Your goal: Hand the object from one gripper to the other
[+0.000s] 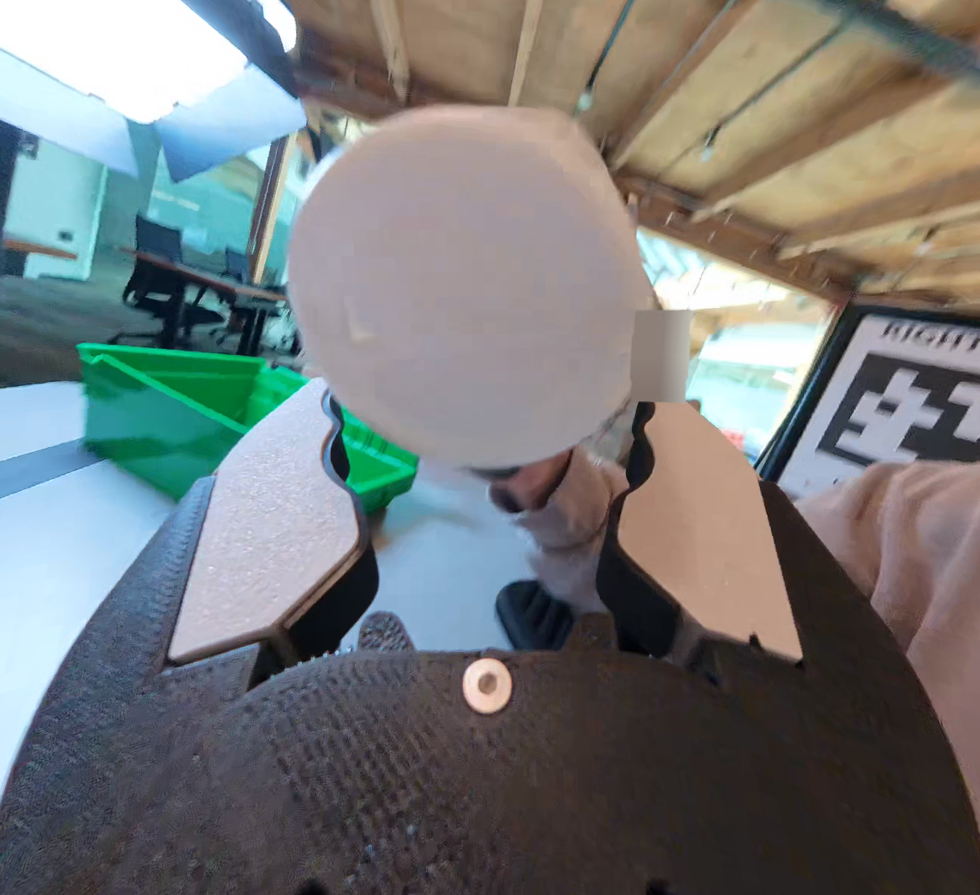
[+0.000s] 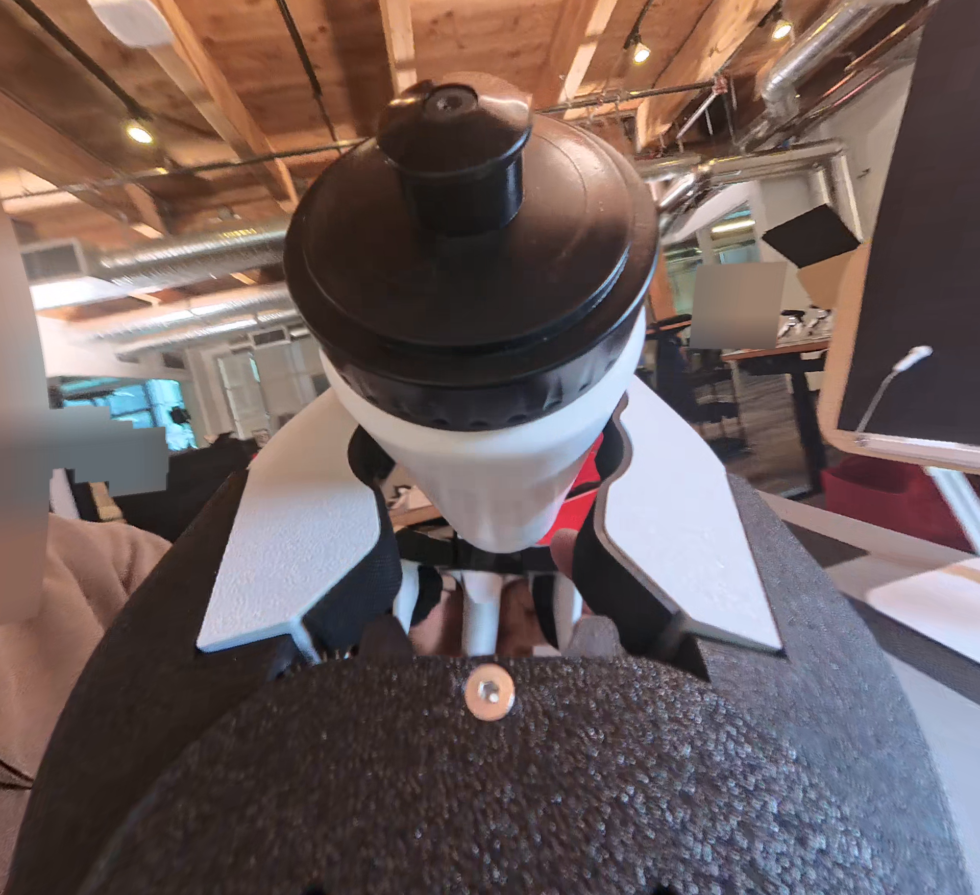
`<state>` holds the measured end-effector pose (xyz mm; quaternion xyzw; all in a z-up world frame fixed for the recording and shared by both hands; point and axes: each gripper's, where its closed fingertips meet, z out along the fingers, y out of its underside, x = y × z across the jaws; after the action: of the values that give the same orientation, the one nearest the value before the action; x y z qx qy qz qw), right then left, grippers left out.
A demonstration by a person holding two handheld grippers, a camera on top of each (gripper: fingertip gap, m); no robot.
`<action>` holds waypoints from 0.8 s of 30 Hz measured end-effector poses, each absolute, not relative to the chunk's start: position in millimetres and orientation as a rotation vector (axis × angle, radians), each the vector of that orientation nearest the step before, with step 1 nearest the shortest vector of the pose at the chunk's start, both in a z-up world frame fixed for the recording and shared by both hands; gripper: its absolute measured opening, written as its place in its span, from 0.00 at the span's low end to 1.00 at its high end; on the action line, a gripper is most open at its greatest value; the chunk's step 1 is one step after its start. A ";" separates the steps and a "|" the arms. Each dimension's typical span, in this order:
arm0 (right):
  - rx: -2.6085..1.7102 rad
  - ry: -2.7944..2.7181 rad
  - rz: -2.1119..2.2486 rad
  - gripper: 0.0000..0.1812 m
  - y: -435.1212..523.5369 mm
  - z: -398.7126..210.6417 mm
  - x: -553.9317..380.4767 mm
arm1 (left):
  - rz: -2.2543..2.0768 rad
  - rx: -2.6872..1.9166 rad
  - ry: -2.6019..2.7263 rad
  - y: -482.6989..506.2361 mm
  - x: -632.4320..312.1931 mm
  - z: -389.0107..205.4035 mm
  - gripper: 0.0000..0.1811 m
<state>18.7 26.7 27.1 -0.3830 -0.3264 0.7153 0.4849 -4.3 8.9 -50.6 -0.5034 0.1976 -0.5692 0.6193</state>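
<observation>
In the right wrist view my right gripper (image 2: 482,392) is shut on a white bottle (image 2: 493,477) with a black screw cap and spout (image 2: 456,180). The bottle stands upright between the white fingers (image 2: 313,514), with a red label patch (image 2: 583,493) on its right side. Its lower end is hidden behind the gripper body. In the left wrist view my left gripper (image 1: 485,397) is open and empty, with its tan fingers (image 1: 276,525) wide apart and tilted up. The bottle does not show in that view.
A green bin (image 1: 175,408) stands on the white table (image 1: 53,525) to the left. A small dark ribbed object (image 1: 533,615) lies on the table between the fingers. A person's beige sleeve (image 1: 928,578) and a black-and-white marker plate (image 1: 901,408) are at the right. The tips of one gripper are about 9 cm away from the tips of the other.
</observation>
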 end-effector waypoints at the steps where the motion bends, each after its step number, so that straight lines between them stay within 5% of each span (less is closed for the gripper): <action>1: -0.918 -0.783 1.791 0.46 22.8 25.7 14.7 | -1.321 -1.125 0.415 7.8 1.4 -46.9 0.57; 8: -0.984 -0.742 2.048 0.45 7.6 -12.9 -28.8 | -1.192 -0.901 0.188 8.5 -46.2 12.4 0.55; 13: -1.069 -0.884 1.941 0.35 -8.2 -36.6 -58.1 | -1.187 -0.877 0.174 7.0 -74.5 15.6 0.55; 14: -1.081 -0.918 1.900 0.31 -9.6 -39.8 -60.1 | -1.199 -0.888 0.181 6.6 -76.4 15.4 0.55; 15: -1.095 -0.937 1.854 0.08 -9.7 -43.9 -61.0 | -1.207 -0.890 0.184 5.8 -79.2 17.1 0.54; 16: -1.084 -0.891 1.813 0.00 -5.6 -43.0 -59.4 | -1.211 -0.879 0.181 4.6 -83.2 20.4 0.54; 19: -1.128 -1.002 1.805 0.24 -13.8 -48.4 -63.9 | -1.223 -0.885 0.195 3.5 -93.8 26.1 0.54; 24: -1.191 -1.119 1.615 0.37 0.3 -68.8 -66.0 | -1.141 -0.898 0.198 4.7 -128.9 35.3 0.53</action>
<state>-66.0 0.3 -68.8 -0.4728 -0.4441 0.6414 0.4097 -128.9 4.7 35.3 -0.4097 0.0902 -0.5207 0.7435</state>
